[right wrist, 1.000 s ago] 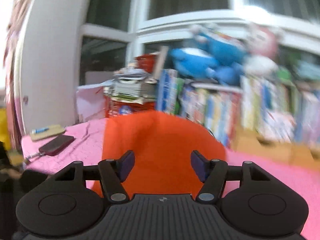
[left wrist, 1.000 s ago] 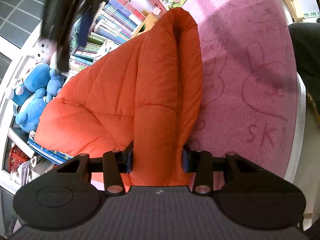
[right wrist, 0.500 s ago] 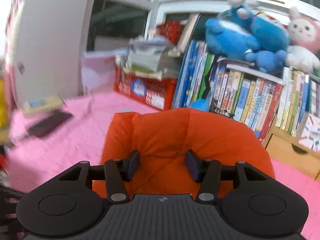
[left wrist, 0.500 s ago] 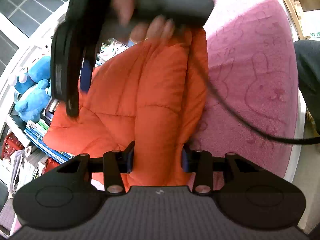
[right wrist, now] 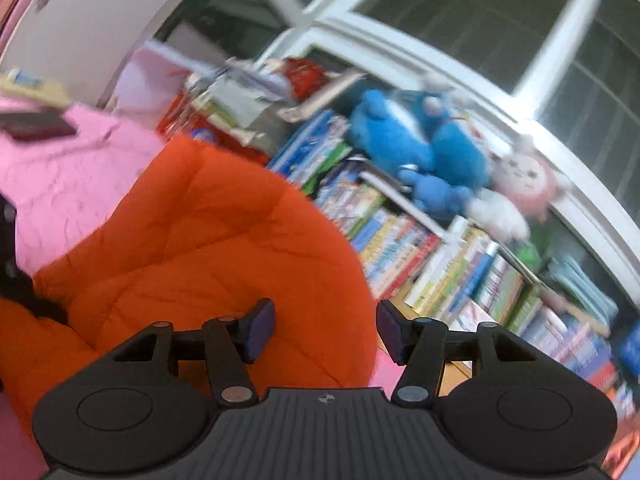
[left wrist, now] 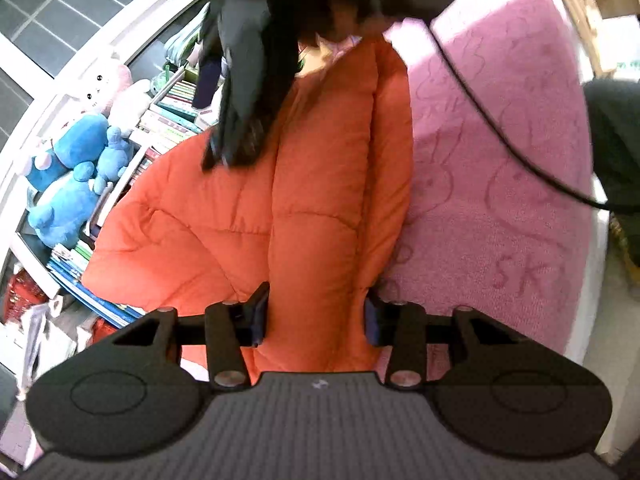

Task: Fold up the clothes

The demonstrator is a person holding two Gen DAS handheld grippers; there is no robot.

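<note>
An orange puffy jacket (left wrist: 320, 200) lies lengthwise on a pink rabbit-print blanket (left wrist: 500, 160). My left gripper (left wrist: 316, 314) has a thick fold of the jacket's near end between its pads. Its jaws are opening, and the fabric still fills the gap and touches both pads. In the right wrist view the jacket (right wrist: 224, 248) bulges up in front of my right gripper (right wrist: 324, 322). That gripper's jaws are opening too. The jacket's rounded edge sits in the gap and the pads do not press on it. The right tool's blurred black body (left wrist: 240, 80) hangs over the jacket's far end.
A shelf of books (right wrist: 420, 248) with blue plush toys (right wrist: 416, 152) and a pink one (right wrist: 524, 184) runs along the window beyond the blanket. A dark phone (right wrist: 36, 126) lies on the blanket's far corner. A black cable (left wrist: 480, 108) crosses above the blanket.
The right gripper has sunk and rolled toward the jacket's edge; its jaws narrowed, then widened. In the left view the right tool came over the jacket's far end. The left pads stand slightly wider.
</note>
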